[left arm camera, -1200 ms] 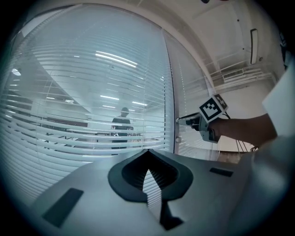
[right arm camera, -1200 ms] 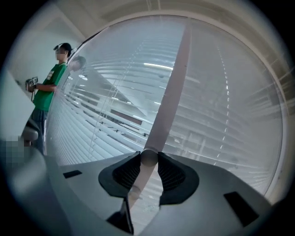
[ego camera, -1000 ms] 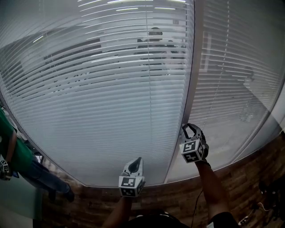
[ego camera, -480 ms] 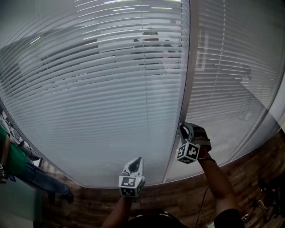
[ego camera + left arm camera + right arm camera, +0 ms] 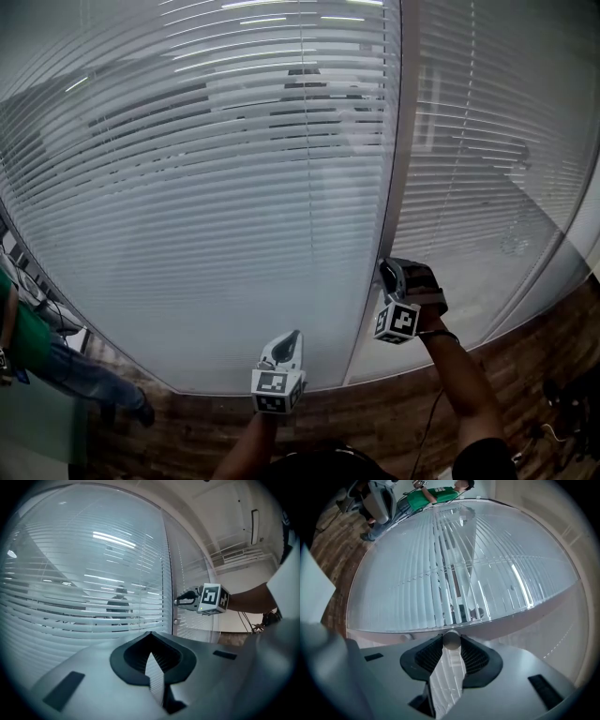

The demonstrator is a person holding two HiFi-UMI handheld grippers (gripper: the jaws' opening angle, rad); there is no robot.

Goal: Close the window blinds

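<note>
Window blinds (image 5: 234,187), slats partly tilted, hang left of the mullion (image 5: 398,141). Right gripper (image 5: 386,272) is clamped on the round tilt knob (image 5: 451,640) at the mullion. Left gripper (image 5: 289,339), jaws together and empty, hovers left of the mullion.

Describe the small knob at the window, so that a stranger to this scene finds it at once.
Start at the white slatted blinds filling the view. Follow the upright post that splits them downward to the right gripper. The knob is the pale round stub clamped between its jaws, round where slats and post are flat.
</note>
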